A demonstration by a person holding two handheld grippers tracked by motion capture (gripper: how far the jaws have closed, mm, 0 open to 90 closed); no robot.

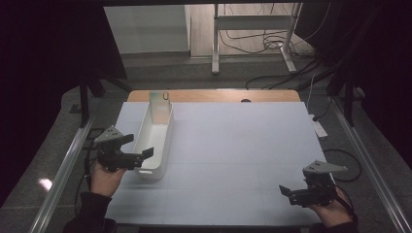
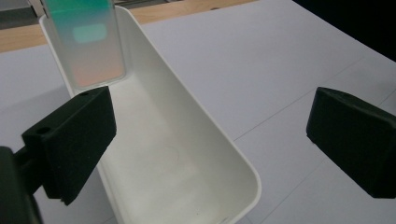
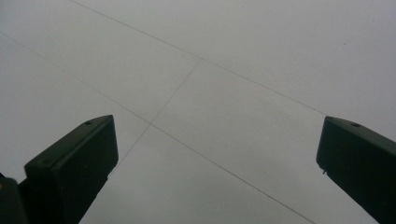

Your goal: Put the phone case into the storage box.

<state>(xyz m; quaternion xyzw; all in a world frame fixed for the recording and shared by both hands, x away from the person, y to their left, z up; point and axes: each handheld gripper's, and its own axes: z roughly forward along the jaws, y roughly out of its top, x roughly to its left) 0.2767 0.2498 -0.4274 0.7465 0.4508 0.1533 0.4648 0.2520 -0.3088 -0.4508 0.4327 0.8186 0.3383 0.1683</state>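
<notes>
One long white bin [image 1: 156,138] sits in the left half of the high view, its long axis running from the lower part of the frame up toward the far edge of the table and leaning slightly right at the top. It is open-topped, with rounded corners. At its far end a translucent card [image 1: 159,108], tinted green at the top and fading to pinkish below, stands upright against the end wall; in the left gripper view the same card [image 2: 88,42] fills the upper left and the bin [image 2: 196,135] slants from there down to the lower middle.

A pale blue-white mat [image 1: 243,145] with faint seam lines covers the table, and a strip of wooden tabletop [image 1: 218,95] shows along its far edge. Beyond lies a grey floor with loose cables [image 1: 262,41] and the legs of a metal stand [image 1: 252,29]; dark curtains close in both sides.

The left gripper [image 1: 138,145] is at the near end of the bin, jaws spread wide, one outside the bin's left wall and the other over the mat to the right of it; neither touches it. The right gripper [image 1: 286,191] is well apart from the bin at the lower right of the high view, jaws likewise spread, over bare mat [image 3: 210,93].
</notes>
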